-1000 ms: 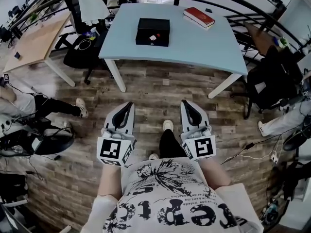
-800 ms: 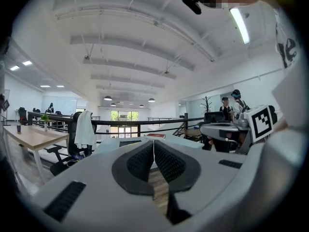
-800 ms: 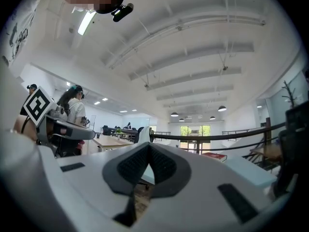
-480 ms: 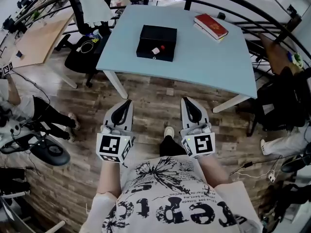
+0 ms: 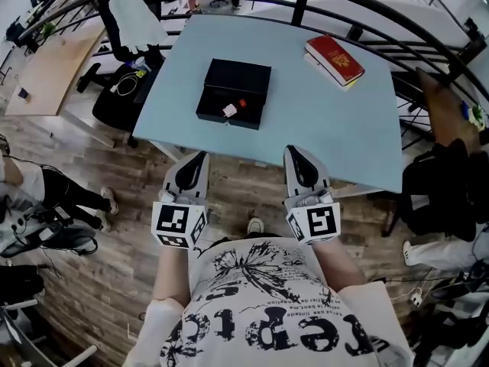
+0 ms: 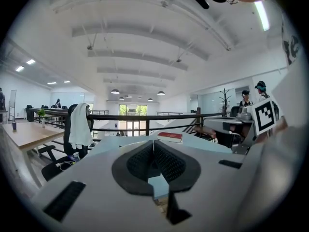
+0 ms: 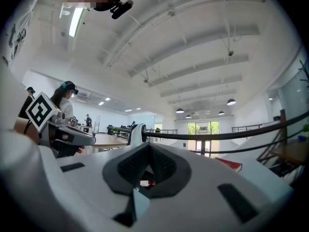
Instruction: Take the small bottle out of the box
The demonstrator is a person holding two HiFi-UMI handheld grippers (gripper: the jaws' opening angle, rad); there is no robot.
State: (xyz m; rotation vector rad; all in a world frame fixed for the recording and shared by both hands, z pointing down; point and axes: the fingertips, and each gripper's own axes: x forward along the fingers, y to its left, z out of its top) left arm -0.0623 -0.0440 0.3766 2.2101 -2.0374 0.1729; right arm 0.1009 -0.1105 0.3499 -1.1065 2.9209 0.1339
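Both grippers had drawn up to the table since a second earlier.
The left gripper (image 5: 200,157) and right gripper (image 5: 294,151), jaws pressed together on nothing, had reached the near edge of the blue table (image 5: 336,136). The small bottle (image 5: 232,109), white with a red cap, lay inside the open black box (image 5: 237,79), well ahead of them.
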